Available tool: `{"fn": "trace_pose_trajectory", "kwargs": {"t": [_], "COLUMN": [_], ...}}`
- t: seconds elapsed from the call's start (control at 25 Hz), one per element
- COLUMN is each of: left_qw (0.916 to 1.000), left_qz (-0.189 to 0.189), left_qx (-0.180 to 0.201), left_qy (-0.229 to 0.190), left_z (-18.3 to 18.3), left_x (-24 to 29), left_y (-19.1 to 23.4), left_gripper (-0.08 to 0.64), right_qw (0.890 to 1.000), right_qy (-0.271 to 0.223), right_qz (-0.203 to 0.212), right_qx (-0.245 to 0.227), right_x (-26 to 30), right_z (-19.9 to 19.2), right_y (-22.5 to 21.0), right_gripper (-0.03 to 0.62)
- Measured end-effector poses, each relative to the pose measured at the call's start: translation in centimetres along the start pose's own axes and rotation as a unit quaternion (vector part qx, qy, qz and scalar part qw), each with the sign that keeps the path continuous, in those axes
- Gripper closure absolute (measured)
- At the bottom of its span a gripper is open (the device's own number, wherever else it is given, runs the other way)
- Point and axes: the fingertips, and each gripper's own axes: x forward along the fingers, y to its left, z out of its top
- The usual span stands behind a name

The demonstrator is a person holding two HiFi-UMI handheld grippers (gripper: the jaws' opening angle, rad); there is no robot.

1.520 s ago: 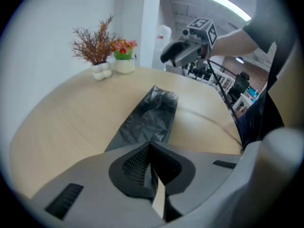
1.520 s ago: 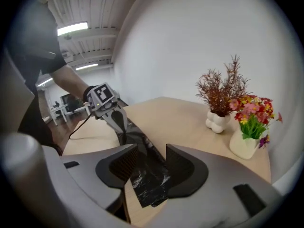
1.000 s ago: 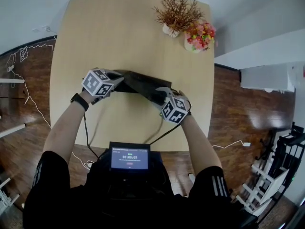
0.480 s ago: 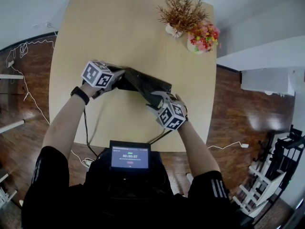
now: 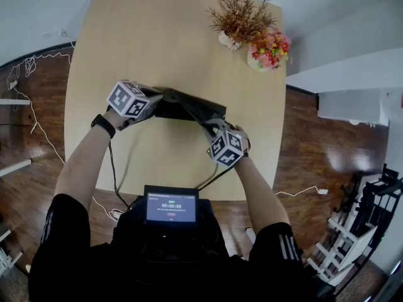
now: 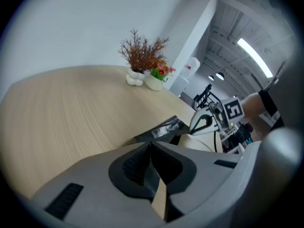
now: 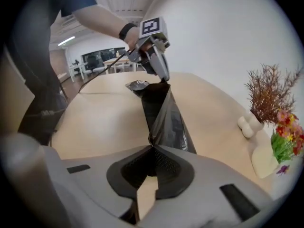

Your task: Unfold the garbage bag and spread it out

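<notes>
Two grips on: left gripper (image 5: 162, 97) and right gripper (image 5: 213, 124) both have their fingers clenched on the folded black plastic garbage bag (image 5: 189, 107), one at each end. The bag is strung between them over the middle of the light wooden table (image 5: 157, 36). Its long axis runs left-far to right-near. The next pull likely goes outward along that line.

We reach both bare forearms forward, elbows bent. Our left gripper (image 5: 165, 95) points to the right with its jaws pressed together on the garbage bag (image 5: 189, 109). Our right gripper (image 5: 213, 126) sits nearer our body and angles up-left, its jaws also clamped on the bag.
</notes>
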Motion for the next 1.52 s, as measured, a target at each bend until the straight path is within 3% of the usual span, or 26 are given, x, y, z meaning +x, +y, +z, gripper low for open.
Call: {"fn": "trace_pose_trajectory", "kwargs": {"t": [0.08,0.24,0.44,0.56,0.8,0.92,1.08,1.16,1.32,1.52], "left_qw": [0.9991,0.9931,0.9869,0.9768,0.9662,0.9748,0.9918,0.9923,0.9886,0.986], "left_qz": [0.01,0.035,0.07,0.103,0.055,0.048,0.078,0.101,0.134,0.135], "left_qx": [0.038,0.105,0.144,0.188,0.251,0.218,0.101,0.072,0.047,0.049], "left_qy": [0.018,0.04,0.021,0.005,-0.015,-0.004,-0.005,0.009,0.051,0.085], "left_z": [-0.5,-1.3,-1.0,-1.4,-3.2,-3.2,-1.4,-1.6,-3.2,-4.4], "left_x": [-0.4,-2.1,-5.5,-7.0,-3.1,1.4,4.8,5.8,7.4,8.7], "left_y": [-0.2,-0.4,-2.8,-4.8,-12.1,-10.7,-5.0,-2.5,0.5,0.8], "left_gripper": [0.559,0.477,0.446,0.44,0.44,0.44,0.439,0.439,0.44,0.462], "right_qw": [0.999,0.994,0.989,0.984,0.977,0.979,0.979,0.979,0.978,0.976], "right_qy": [-0.018,-0.047,-0.07,-0.084,-0.09,-0.083,-0.074,-0.069,-0.066,-0.064], "right_qz": [0.003,0.004,-0.007,-0.014,-0.008,-0.004,-0.003,-0.003,-0.003,-0.006], "right_qx": [0.04,0.097,0.133,0.156,0.192,0.188,0.188,0.19,0.196,0.207], "right_x": [-0.9,-2.6,-3.7,-3.9,-3.3,-2.8,-2.4,-2.2,-1.9,-1.8], "right_z": [0.8,2.8,4.7,5.6,7.3,7.8,7.7,7.4,6.6,5.5], "right_y": [-1.1,-3.7,-6.9,-8.9,-11.2,-11.3,-11.2,-11.1,-11.2,-11.5], "right_gripper": [0.586,0.586,0.586,0.586,0.586,0.586,0.586,0.586,0.586,0.586]}}
